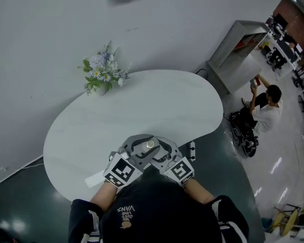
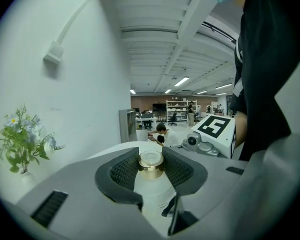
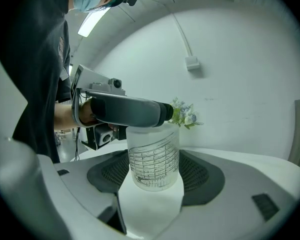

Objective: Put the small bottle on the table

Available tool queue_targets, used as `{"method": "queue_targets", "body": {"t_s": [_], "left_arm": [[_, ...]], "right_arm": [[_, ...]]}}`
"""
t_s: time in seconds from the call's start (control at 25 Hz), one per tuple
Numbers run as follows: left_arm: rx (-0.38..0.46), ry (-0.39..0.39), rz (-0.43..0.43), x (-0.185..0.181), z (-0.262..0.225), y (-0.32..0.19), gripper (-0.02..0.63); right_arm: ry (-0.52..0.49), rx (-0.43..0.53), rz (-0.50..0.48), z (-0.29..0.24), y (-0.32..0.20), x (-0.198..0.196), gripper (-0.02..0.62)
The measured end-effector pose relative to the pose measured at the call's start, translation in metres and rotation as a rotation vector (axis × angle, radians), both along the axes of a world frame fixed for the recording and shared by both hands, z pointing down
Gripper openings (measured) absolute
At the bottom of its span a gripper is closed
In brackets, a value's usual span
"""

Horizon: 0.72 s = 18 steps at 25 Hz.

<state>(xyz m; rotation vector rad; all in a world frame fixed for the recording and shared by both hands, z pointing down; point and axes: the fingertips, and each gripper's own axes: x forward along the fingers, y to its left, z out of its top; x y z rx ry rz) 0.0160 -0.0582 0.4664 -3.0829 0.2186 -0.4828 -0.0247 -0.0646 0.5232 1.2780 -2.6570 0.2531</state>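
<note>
Head view: both tongs met over the near edge of the white, kidney-shaped table (image 1: 157,105), smooth and matt. The small bottle (image 1: 150,144) sat upright between them, its round cap facing the camera.

Left tongs (image 1: 142,148): closed on the top of the bottle. In the left gripper view the left tongs (image 2: 151,168) had their dark, ribbed rubber pads (image 2: 124,171) pressed on either side of the cap (image 2: 151,163), a short shiny gold cylinder with a pale flat disc on top. The bottle's frosted shoulder widened out below the pads.

Right tongs (image 1: 159,148): closed on the bottle's body. In the right gripper view the right tongs (image 3: 154,173) had grid-textured grey pads (image 3: 197,173) touching both flanks of the small bottle (image 3: 154,159). Body: straight-sided cylinder, translucent frosted plastic or glass, fine black printed lines and scale marks wrapped round it. The left tongs (image 3: 135,111) crossed its top as a smooth dark grey bar and hid the cap.

Bottle position: over the table's near edge, white surface showing under its base. Whether the base touched the table could not be read.

Also noted: a small bouquet (image 1: 102,75) of white and pale blue flowers with green leaves at the table's far edge, against the plain white wall (image 1: 66,29).
</note>
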Motion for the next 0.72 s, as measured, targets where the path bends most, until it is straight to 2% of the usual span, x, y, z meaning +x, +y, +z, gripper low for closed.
{"method": "queue_targets", "body": {"t_s": [0.4, 0.72], "left_arm": [[-0.027, 0.011, -0.202, 0.060, 0.008, -0.061, 0.160], [0.011, -0.010, -0.306, 0.100, 0.017, -0.098, 0.160]], "right_arm": [[0.025, 0.001, -0.187, 0.009, -0.051, 0.062, 0.275], [0.026, 0.042, -0.283, 0.018, -0.088, 0.102, 0.275]]}}
